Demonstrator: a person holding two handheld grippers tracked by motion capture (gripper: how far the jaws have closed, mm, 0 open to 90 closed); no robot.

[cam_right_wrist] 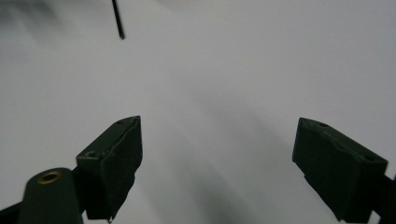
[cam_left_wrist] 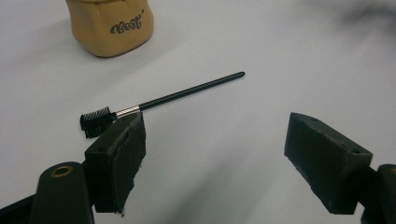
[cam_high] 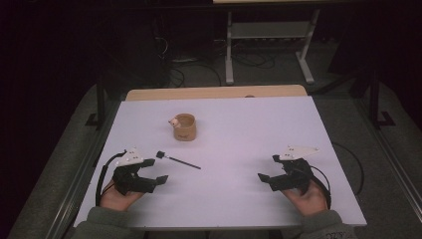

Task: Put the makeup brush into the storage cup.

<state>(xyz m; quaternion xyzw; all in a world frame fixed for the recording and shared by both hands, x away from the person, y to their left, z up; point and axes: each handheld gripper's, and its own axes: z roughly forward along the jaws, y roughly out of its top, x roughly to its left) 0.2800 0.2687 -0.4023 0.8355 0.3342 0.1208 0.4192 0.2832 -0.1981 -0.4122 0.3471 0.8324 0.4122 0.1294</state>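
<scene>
A thin black brush (cam_high: 178,162) with a small comb head lies flat on the white table (cam_high: 239,129), just right of my left gripper (cam_high: 158,170). In the left gripper view the brush (cam_left_wrist: 187,91) lies just beyond my open jaws, its comb head by the left fingertip (cam_left_wrist: 122,140), and nothing is between them. A tan cup (cam_high: 184,127) marked with dark lettering stands further back, also seen as the cup (cam_left_wrist: 111,25) at the upper left. My right gripper (cam_high: 268,168) rests at the right front, open and empty (cam_right_wrist: 217,149); the brush's handle tip (cam_right_wrist: 117,21) shows far off.
The table's wooden far edge (cam_high: 214,92) borders a dark floor with cables and a metal stand (cam_high: 268,45). A small pale object (cam_high: 173,121) sits at the cup's left rim. Both hands rest near the table's front edge.
</scene>
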